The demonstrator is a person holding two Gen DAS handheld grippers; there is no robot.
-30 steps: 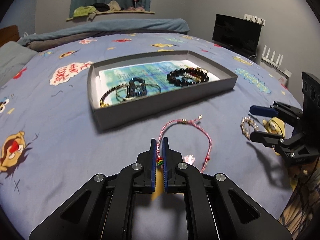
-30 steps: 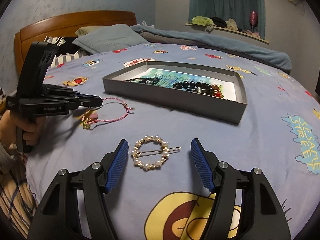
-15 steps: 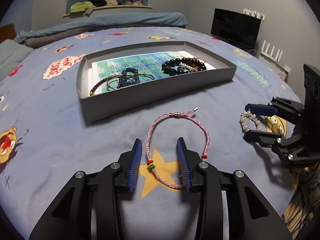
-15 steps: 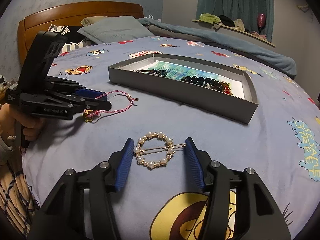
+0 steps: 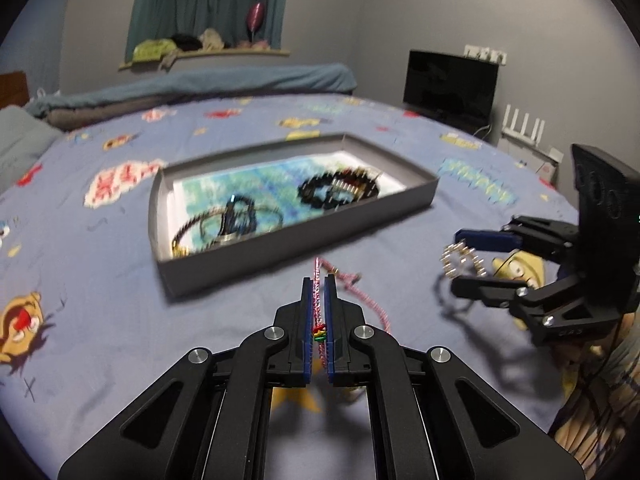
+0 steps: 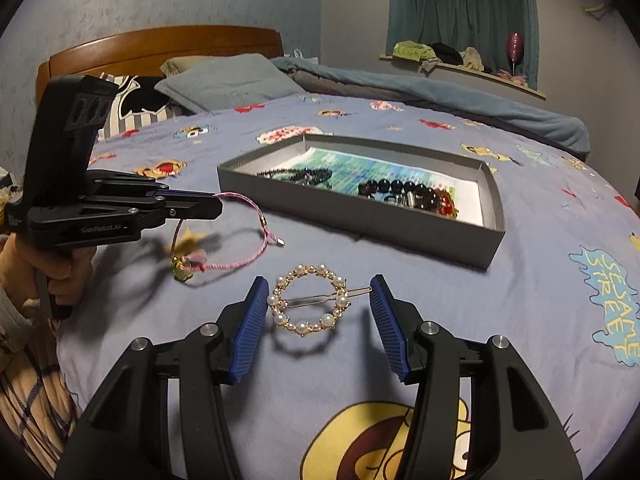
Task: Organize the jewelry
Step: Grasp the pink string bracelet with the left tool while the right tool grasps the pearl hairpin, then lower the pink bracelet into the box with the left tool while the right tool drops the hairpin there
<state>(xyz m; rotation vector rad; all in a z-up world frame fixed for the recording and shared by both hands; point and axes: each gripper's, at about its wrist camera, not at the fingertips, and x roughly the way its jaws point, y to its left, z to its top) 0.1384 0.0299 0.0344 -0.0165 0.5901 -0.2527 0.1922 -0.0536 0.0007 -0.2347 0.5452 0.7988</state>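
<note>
Closest to me, the right tongs (image 6: pixel 318 308) hover low over the bed (image 6: pixel 520 300) with their blue pads spread, released, and the pearl ring hair clip (image 6: pixel 308 300) lies flat on the sheet between them; neither pad presses on it. Off to the side, a person's hand (image 6: pixel 60 272) grips the handle of the left tongs (image 5: pixel 319 292), which are clenched on a pink braided cord bracelet (image 6: pixel 256 236). The cord runs up between the pads, with small red, yellow and green beads showing in the gap, and the rest of the loop hangs down to the sheet with its tassel end blurred. Just beyond both sets of tongs sits a shallow grey tray (image 6: pixel 360 216), resting on the blue cartoon-print sheet. Its floor is lined with a blue-green printed paper (image 6: pixel 384 172). At one end of the tray lie thin bangles and a dark blue beaded bracelet (image 5: pixel 240 216), bunched together; at the other end lies a ring of large black beads (image 5: pixel 336 188), with something reddish beside it that I cannot make out. Further back a blue blanket (image 6: pixel 440 92) is heaped along the far edge of the bed, and a wooden headboard (image 6: pixel 160 46) stands behind the pillows.
</note>
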